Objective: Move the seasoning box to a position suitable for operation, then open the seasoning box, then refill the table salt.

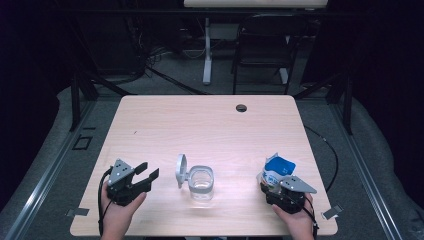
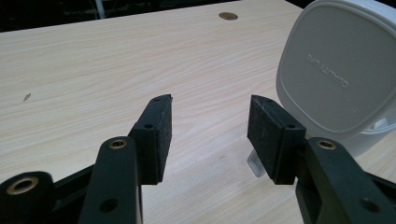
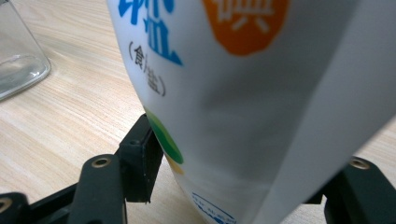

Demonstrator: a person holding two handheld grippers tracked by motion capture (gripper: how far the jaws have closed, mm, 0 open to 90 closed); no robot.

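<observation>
Now — left fingers [image 2: 161, 135] wide, empty | right fingers [image 3: 140, 163] clamp pouch [image 3: 243, 93] (食盐) | lid [image 2: 343, 70]: "QUALITY LIFE"

A pale wooden table [image 1: 210, 125] with rounded corners carries a clear glass jar [image 1: 202, 183] near its front middle, white hinged lid [image 1: 180, 170] standing open on its left. A white-and-blue printed pouch [image 1: 276, 171] stands at the near right. A round cable hole [image 1: 241, 108] sits at the far edge.
</observation>
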